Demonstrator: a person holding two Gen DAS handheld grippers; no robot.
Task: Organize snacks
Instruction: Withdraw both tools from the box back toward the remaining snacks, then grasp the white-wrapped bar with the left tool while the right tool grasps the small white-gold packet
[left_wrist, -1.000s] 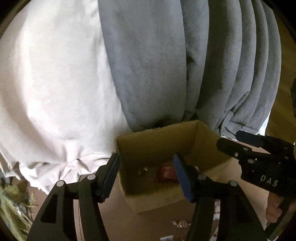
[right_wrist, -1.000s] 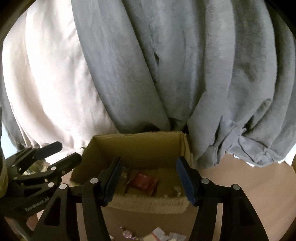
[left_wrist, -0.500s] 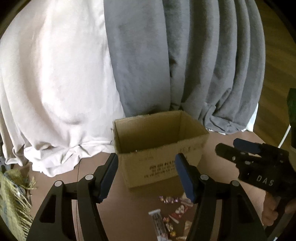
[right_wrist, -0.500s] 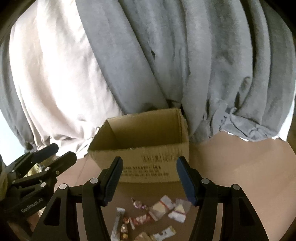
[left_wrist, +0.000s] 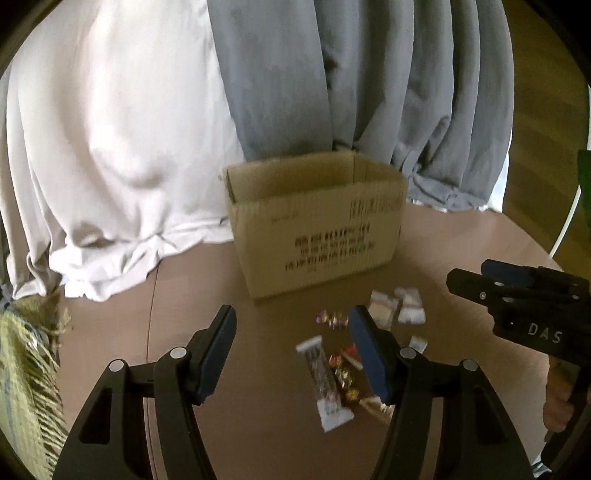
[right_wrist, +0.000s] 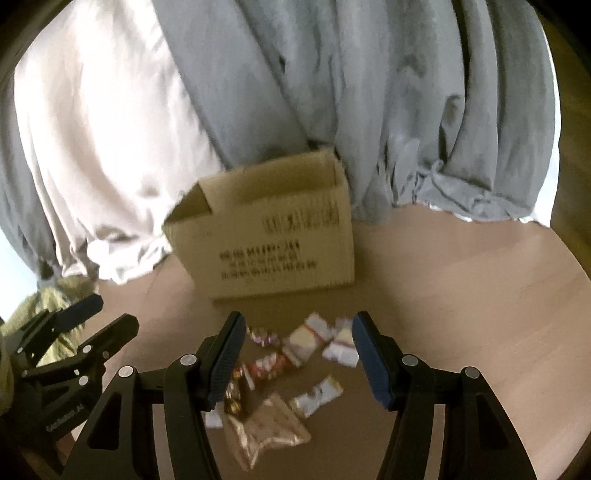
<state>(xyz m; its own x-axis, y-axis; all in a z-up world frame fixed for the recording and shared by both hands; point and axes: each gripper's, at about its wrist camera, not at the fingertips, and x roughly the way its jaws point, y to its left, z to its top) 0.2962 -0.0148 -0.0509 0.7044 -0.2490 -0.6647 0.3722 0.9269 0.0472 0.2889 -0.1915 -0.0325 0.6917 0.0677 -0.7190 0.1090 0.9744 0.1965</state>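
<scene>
Jaws of the left gripper (left_wrist: 291, 350) and right gripper (right_wrist: 298, 354) are spread, empty, above snacks (right_wrist: 280, 363) scattered before a cardboard box (right_wrist: 273, 236).

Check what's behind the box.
Behind the box hang a white cloth on the left and grey cloth on the right, bunched on the table. Anything behind the cloths, and the box's inside, is hidden.

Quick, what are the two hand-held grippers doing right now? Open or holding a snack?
Left hand-held gripper: open, holding nothing.
Right hand-held gripper: open, holding nothing, above the loose snacks.
</scene>
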